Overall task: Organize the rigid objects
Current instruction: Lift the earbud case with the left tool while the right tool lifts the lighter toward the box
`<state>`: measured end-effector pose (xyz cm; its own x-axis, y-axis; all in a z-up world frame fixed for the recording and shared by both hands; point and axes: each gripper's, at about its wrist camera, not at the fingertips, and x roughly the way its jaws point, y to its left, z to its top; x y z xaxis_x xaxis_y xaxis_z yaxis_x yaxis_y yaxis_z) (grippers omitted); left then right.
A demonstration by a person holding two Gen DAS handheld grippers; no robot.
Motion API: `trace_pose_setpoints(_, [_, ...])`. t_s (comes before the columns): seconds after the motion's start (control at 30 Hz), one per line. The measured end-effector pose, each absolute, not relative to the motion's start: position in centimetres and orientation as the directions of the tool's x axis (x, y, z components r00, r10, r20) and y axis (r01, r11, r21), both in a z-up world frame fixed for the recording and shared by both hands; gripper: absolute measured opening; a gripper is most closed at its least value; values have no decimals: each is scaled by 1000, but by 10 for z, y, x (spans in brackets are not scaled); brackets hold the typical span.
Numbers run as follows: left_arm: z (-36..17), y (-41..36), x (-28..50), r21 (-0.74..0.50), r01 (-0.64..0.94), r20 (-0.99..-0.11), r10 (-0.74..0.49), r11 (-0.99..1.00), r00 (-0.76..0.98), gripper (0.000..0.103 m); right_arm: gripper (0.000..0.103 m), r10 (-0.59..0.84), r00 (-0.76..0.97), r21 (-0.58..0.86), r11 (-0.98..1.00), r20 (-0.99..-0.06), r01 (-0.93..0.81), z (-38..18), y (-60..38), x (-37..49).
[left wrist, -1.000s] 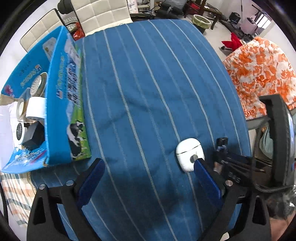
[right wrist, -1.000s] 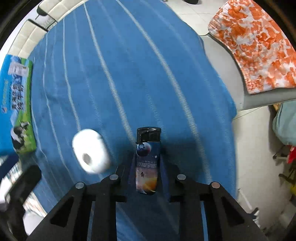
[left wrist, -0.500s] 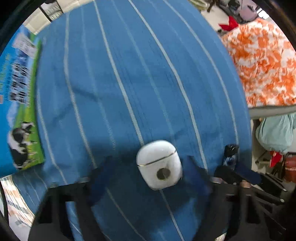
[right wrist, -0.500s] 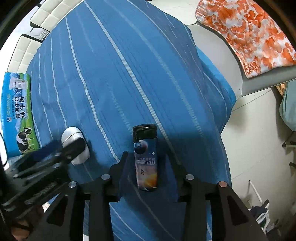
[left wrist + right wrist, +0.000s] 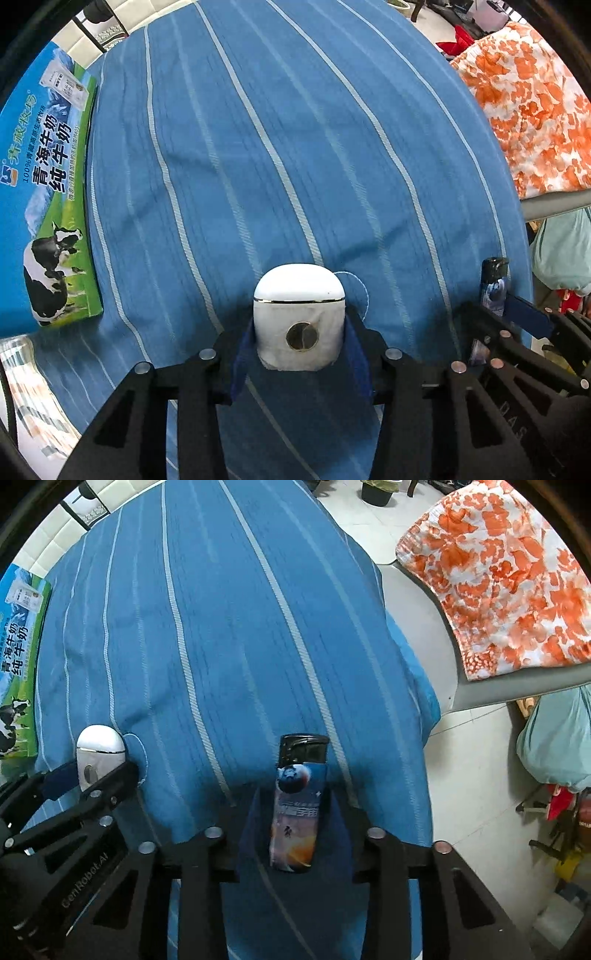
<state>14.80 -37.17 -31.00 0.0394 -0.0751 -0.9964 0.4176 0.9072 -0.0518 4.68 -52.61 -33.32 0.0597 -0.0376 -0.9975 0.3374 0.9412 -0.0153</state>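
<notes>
Over striped blue cloth (image 5: 295,147), left tool (image 5: 299,332) clamps rounded glossy white case (image 5: 299,314), right tool (image 5: 295,812) grips slim printed lighter (image 5: 297,805).

My left gripper (image 5: 300,345) is a matte black frame with triangular cut-outs, round silver screws at the joints, and dark blue pads (image 5: 239,363) lining its two fingers. My right gripper (image 5: 295,823) is built the same way, with black struts, silver screws and blue pads. From the right wrist view I read pale "GenRobot.AI" lettering along the left one's side.
</notes>
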Motion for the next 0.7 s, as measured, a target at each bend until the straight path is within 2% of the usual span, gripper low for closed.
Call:
trace_pose_setpoints(0.4, [-301, -352, 140, -59, 403, -993, -94, 913, 68, 43, 27, -31, 121, 9, 949, -992, 317, -329, -521, 39])
trace_pose_setpoints(0.57, [-271, -324, 137, -67, 380, -986, -120, 922, 117, 43, 27, -24, 197, 32, 960, -980, 280, -297, -504, 37])
trace_pose_setpoints(0.7, [-228, -295, 139, -78, 364, -970, -156, 928, 188, 43, 27, -7, 292, 62, 972, -956, 227, -251, -479, 39])
